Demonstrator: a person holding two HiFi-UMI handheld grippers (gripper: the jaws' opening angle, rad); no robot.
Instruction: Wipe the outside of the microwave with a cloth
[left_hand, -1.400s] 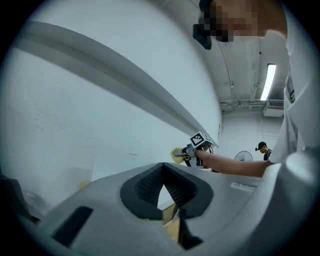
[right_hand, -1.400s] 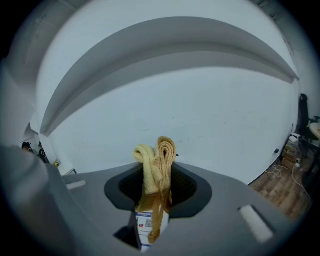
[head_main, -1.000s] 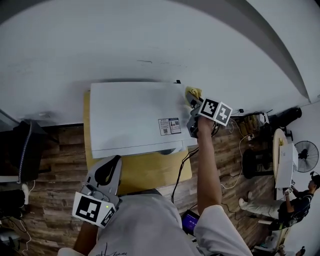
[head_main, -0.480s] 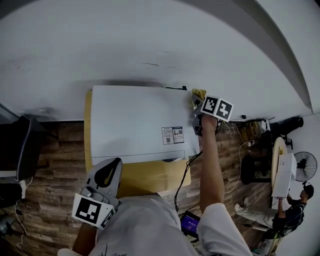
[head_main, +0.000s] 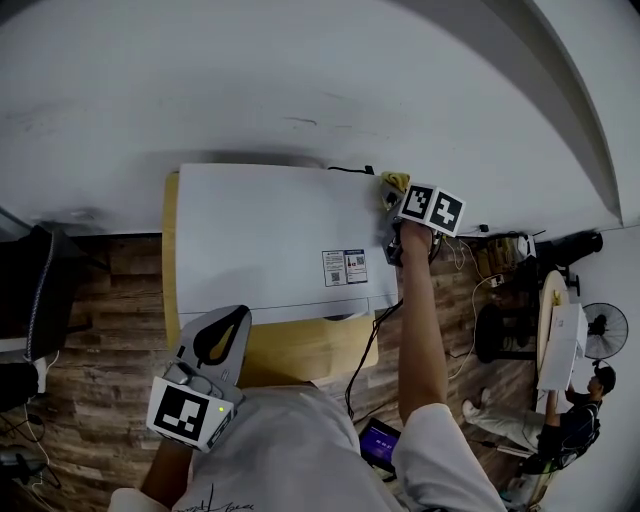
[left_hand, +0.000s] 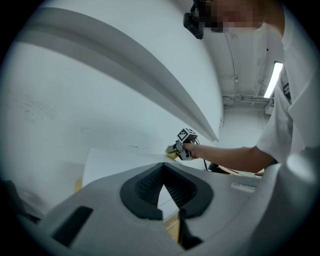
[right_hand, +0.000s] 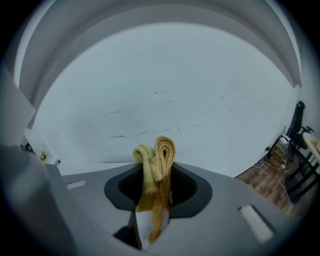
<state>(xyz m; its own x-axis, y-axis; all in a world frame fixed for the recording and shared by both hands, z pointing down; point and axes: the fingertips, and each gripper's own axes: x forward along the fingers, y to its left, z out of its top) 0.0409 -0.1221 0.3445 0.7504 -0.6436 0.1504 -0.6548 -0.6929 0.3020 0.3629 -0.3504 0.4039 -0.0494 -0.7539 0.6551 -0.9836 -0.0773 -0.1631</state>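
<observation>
Left gripper (head_main: 232, 322): near the front edge of the microwave (head_main: 270, 235), jaws together, nothing between them. Microwave sits on a yellow table (head_main: 300, 352). Right gripper (head_main: 393, 200): clamped on the folded yellow cloth (head_main: 390, 183) at the microwave's back right corner.

A white microwave (head_main: 270, 235) sits on a yellow-wood table (head_main: 300, 352).

Soft, even light is cast throughout, and the white wall (head_main: 300, 80) is rendered bright without glare. A lit ceiling tube (left_hand: 274, 79) is seen at the upper right of the left gripper view. Edges are bent fisheye-wise, corners darkened, near foregrounds blurred.
</observation>
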